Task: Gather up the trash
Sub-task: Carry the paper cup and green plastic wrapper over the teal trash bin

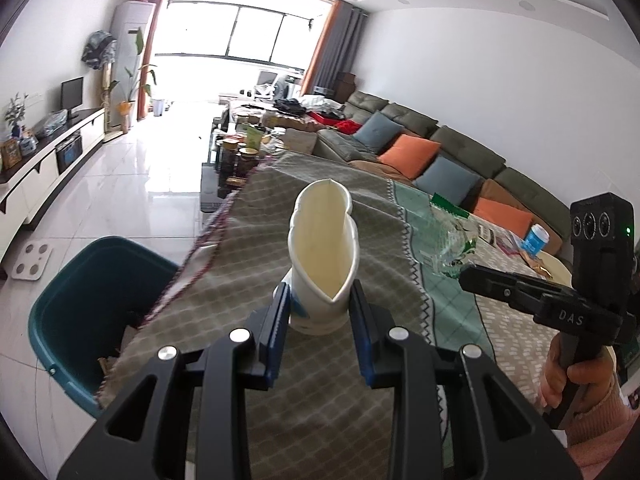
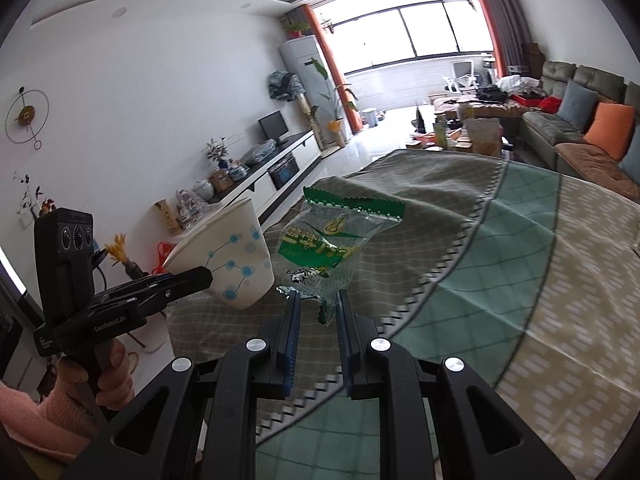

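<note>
My left gripper (image 1: 320, 300) is shut on a squashed white paper cup (image 1: 324, 256) with blue dots, held above the patterned tablecloth (image 1: 320, 380). The same cup (image 2: 236, 256) shows at the left of the right wrist view, pinched by the left gripper (image 2: 200, 276). My right gripper (image 2: 318, 304) is shut on a clear plastic wrapper (image 2: 332, 244) with green print and a green serrated top edge. That wrapper (image 1: 452, 236) hangs from the right gripper (image 1: 466, 274) at the right of the left wrist view. A teal bin (image 1: 84, 300) stands on the floor beside the table's left edge, with scraps inside.
A long green sofa (image 1: 440, 140) with orange and blue cushions runs along the right wall. A cluttered low table (image 1: 244, 148) lies beyond the tablecloth. A white TV cabinet (image 1: 52, 160) lines the left wall. A blue-lidded tub (image 1: 536, 238) sits far right. A hand in a pink sleeve (image 1: 576, 384) holds the right gripper.
</note>
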Available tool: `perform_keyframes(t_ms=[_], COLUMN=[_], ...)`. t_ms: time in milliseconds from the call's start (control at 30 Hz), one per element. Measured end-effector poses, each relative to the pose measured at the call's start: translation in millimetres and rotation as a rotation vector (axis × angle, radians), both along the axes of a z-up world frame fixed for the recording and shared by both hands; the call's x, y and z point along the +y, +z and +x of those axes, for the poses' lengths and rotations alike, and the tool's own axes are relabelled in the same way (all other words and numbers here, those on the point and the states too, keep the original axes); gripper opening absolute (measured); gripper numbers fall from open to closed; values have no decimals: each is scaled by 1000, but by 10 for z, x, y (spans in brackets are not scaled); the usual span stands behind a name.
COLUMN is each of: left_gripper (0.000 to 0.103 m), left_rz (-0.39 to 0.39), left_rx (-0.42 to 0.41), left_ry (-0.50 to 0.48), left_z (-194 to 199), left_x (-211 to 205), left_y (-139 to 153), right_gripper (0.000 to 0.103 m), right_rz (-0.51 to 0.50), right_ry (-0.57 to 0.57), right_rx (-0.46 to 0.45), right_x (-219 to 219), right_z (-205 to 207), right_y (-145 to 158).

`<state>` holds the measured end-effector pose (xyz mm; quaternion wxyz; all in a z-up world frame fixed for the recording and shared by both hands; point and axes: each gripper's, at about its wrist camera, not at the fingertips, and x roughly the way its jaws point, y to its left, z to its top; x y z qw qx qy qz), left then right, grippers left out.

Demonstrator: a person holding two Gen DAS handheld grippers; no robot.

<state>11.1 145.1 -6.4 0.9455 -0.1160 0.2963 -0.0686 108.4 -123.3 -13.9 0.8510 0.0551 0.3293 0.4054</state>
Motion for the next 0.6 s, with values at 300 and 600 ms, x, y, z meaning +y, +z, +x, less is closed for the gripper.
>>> perform_keyframes(t_ms=[300, 600], left_gripper=[30, 30], left_rz=[4, 7], left_rx=[-11, -10], left_ry=[51, 91], left_z=[-126, -171], left_x=[204, 273], left_y=[53, 67], right_gripper=[18, 18], right_rz=[-3, -12], right_ry=[50, 93], right_rx=[0, -8], right_x=[230, 420], right_z=[-25, -65], right_y=[-29, -29])
